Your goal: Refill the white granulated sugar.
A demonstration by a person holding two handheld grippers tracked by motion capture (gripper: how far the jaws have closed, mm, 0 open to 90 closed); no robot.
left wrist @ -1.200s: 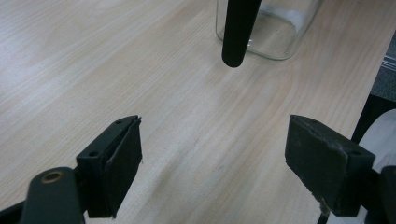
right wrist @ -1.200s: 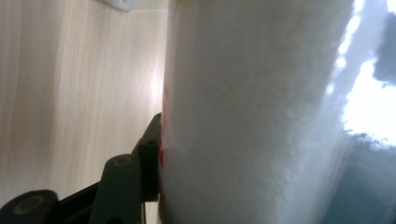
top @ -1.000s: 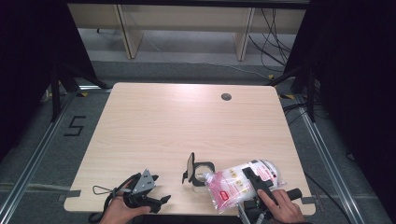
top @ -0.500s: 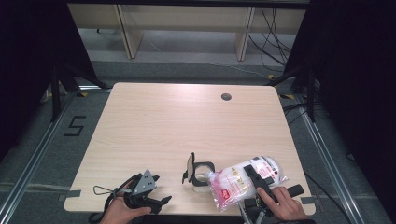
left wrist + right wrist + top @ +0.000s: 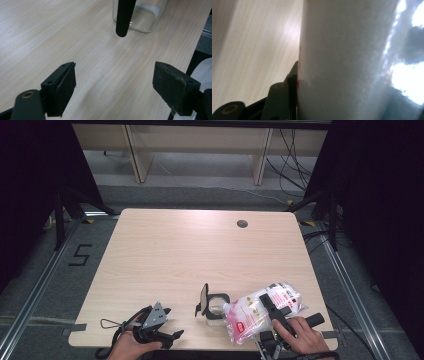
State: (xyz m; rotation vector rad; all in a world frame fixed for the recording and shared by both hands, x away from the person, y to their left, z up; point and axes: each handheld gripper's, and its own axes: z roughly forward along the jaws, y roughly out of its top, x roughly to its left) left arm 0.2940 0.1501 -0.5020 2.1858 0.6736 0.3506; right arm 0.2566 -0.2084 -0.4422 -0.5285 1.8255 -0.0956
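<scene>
At the near right of the worktop (image 5: 165,250), the right gripper (image 5: 272,307) has its fingers (image 5: 279,100) clamped on a clear bag (image 5: 260,310) of white grains with red print. Just left of the bag stands a clear glass jar (image 5: 216,306), its black lid (image 5: 202,299) tipped open; nothing can be made out inside. The left gripper (image 5: 152,325), near left, has its fingers (image 5: 61,90) spread and empty.

Open tabletop (image 5: 200,250) beyond the near edge; only the glass jar (image 5: 216,304) and plastic bag (image 5: 260,312) in the way.
</scene>
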